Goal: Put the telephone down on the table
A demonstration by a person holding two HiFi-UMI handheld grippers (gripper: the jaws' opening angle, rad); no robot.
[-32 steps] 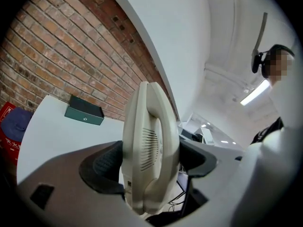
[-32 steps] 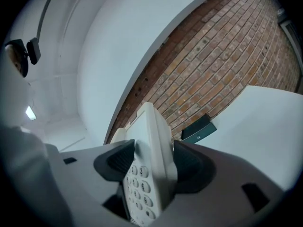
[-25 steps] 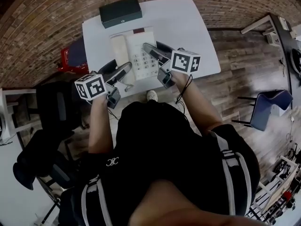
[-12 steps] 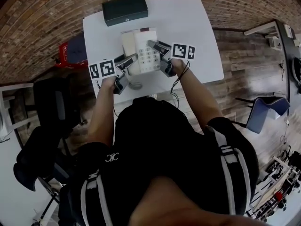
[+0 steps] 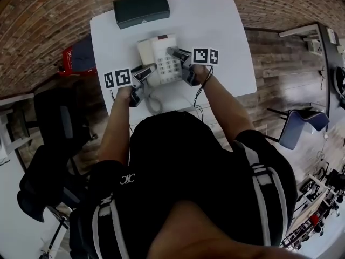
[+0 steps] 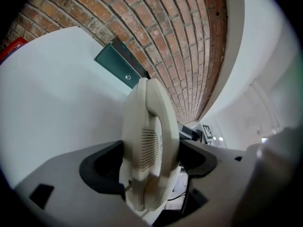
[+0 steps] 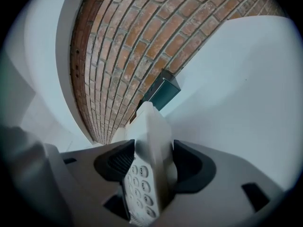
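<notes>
Here, cream push-button telephone [image 5: 161,55]

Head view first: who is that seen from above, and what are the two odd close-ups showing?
No robot here: a person holds a pair of tongs in each hand. The head view comes from a camera on their head, looking steeply down. The other two pictures come from cameras riding on the tongs themselves. On the white table lies a dark box. The left tongs grip the cream telephone at its handset side, the right tongs at its keypad side. Whether it touches the table, I cannot tell.
</notes>
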